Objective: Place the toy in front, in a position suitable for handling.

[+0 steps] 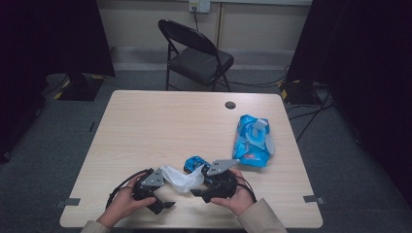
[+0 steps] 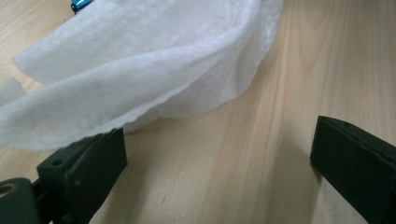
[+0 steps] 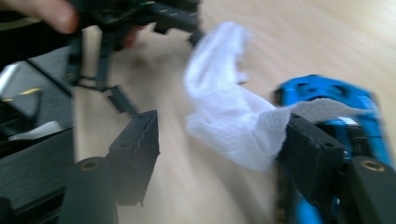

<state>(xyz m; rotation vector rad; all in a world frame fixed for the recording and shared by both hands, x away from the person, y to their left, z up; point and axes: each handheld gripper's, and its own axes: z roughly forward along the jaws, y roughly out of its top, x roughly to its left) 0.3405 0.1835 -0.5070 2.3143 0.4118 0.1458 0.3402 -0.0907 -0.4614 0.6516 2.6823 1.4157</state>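
Wipe (image 1: 182,177): soft, crumpled white fabric on pale woodgrain table (image 1: 160,126).

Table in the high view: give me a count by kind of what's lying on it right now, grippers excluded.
Wet-wipe pack, blue, flap open: 1
White wipe, loose between the grippers: 1
Small blue toy car: 1
Total: 3

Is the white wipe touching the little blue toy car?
Touching. The right gripper view shows the wipe draped over the toy car's top.
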